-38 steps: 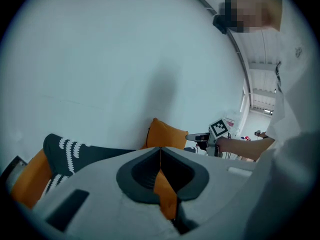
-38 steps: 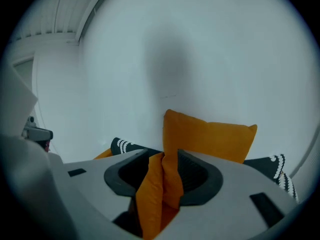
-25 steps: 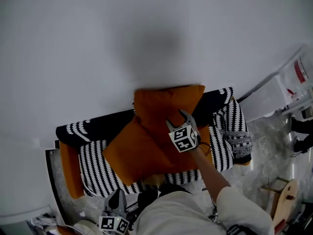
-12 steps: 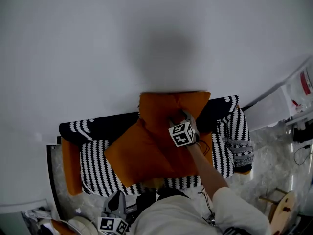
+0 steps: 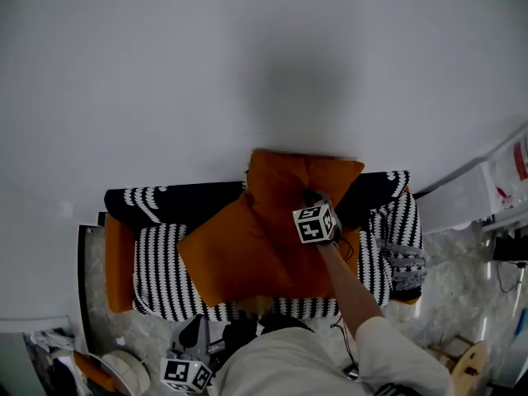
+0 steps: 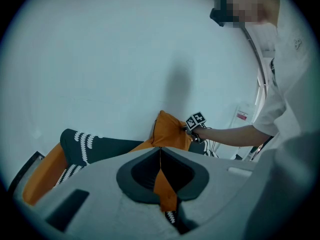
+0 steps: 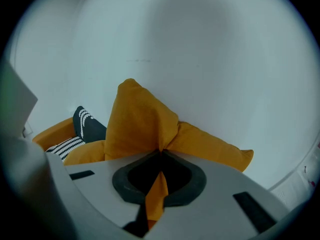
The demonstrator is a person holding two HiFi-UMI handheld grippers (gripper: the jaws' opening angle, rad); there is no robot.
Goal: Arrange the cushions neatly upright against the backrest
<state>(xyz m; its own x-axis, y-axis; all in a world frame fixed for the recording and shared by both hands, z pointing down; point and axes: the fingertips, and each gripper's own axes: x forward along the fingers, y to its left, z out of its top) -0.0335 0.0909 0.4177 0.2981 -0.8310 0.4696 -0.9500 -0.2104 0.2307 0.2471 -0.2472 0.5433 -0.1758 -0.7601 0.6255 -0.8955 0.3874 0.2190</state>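
The right gripper (image 5: pixel 317 198), jaws just closed, pinches a fold of the upright orange cushion (image 5: pixel 280 176) at the sofa backrest (image 5: pixel 190 198). The left gripper (image 5: pixel 195 327) hangs low, shut and empty. Likely next: straighten this cushion, then stand up the flat cushion (image 5: pixel 247 254).

On the striped sofa (image 5: pixel 165 279), an orange upright cushion (image 5: pixel 301 180) leans against the backrest, and a larger flat cushion (image 5: pixel 243 258) lies on the seat. The right tongs (image 5: pixel 318 198), jaws just closing, pinch the upright cushion's fabric. The left tongs (image 5: pixel 195 337) hang low before the sofa.
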